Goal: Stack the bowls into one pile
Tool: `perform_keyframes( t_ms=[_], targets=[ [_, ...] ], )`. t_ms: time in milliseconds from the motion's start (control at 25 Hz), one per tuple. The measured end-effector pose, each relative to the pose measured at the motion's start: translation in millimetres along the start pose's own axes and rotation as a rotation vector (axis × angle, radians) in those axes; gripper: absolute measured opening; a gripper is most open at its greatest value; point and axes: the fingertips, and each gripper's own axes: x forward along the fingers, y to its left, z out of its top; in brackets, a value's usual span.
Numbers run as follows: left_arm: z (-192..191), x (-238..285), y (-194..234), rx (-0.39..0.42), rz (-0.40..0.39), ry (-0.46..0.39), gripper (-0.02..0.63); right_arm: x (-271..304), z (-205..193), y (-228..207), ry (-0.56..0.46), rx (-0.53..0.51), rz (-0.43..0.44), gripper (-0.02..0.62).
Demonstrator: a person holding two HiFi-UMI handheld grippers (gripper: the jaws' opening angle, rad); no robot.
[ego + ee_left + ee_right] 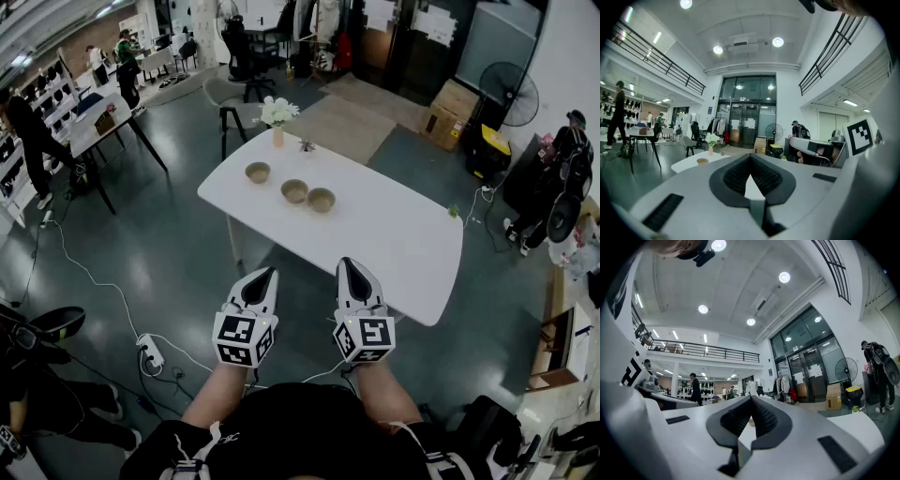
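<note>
Three tan bowls stand apart in a row on the white table [394, 234]: a left bowl [258, 172], a middle bowl [294, 191] and a right bowl [322, 200]. The left gripper view shows one bowl [702, 161] far ahead on the table edge [684, 164]. My left gripper [267, 274] and right gripper [347, 263] hang side by side in front of the table's near edge, well short of the bowls. Both point level toward the table. In the gripper views, my left gripper [750, 158] and right gripper [751, 400] have their jaws together with nothing between them.
A vase of white flowers [277, 120] and a small dark item [306, 145] stand at the table's far edge, a small green plant [454, 212] at its right edge. A chair [225, 98] stands behind. Cables and a power strip [150, 354] lie on the floor at left. People stand around the room.
</note>
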Motion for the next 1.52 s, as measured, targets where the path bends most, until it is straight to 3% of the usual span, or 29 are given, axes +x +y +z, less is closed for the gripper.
perform_keyframes(
  t_ms=[800, 1200, 1520],
  targets=[
    [-2.5, -34.2, 21.2, -0.012, -0.027, -0.007, 0.014, -11.2, -3.2, 36.1, 0.002, 0.005, -0.044, 0.017],
    [-6.8, -53.0, 73.5, 0.006, -0.064, -0.009, 0.014, 10.8, -16.1, 81.6, -0.011, 0.008, -0.085, 0.017],
    [-18.2, -37.2, 103.8, 0.010, -0.059, 0.007, 0.014, 45.9, -35.0, 88.5, -0.005, 0.020, -0.080, 0.017]
  ],
)
